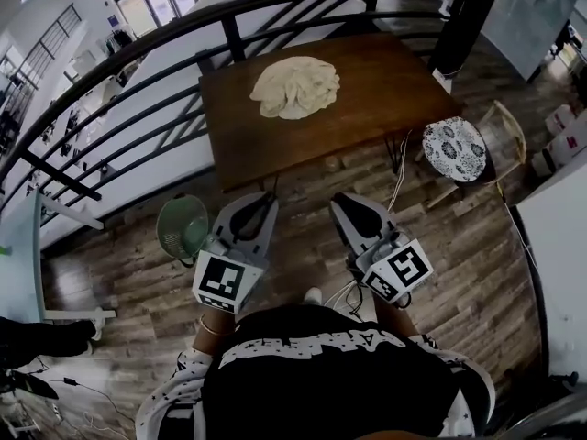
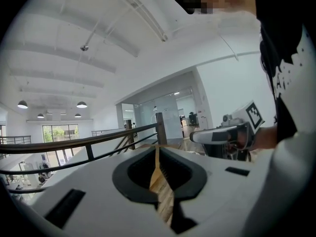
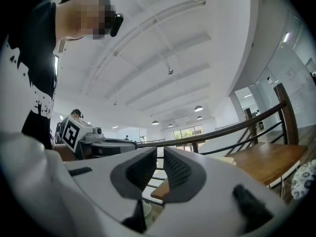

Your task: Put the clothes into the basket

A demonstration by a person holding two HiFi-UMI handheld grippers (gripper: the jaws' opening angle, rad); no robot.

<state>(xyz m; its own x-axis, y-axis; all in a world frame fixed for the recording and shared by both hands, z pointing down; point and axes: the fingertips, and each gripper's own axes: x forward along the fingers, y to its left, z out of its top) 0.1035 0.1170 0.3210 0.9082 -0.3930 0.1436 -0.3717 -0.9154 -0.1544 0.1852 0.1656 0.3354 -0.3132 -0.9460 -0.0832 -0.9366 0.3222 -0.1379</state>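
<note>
A cream pile of clothes (image 1: 295, 87) lies on the dark wooden table (image 1: 385, 99) ahead of me, at its far left part. My left gripper (image 1: 265, 201) and right gripper (image 1: 343, 200) hang side by side short of the table's near edge, over the wooden floor. Both point toward the table, jaws shut with nothing between them. The left gripper view shows its closed jaws (image 2: 157, 151) and the right gripper (image 2: 222, 133) beside it. Past the closed jaws (image 3: 159, 158) in the right gripper view, the table edge (image 3: 266, 161) appears. No basket is in view.
A black curved railing (image 1: 138, 71) runs behind and left of the table. A green fan (image 1: 182, 227) stands on the floor left of my left gripper. To the table's right is a chair with a patterned cushion (image 1: 454, 149). Cables (image 1: 396, 181) trail near the table leg.
</note>
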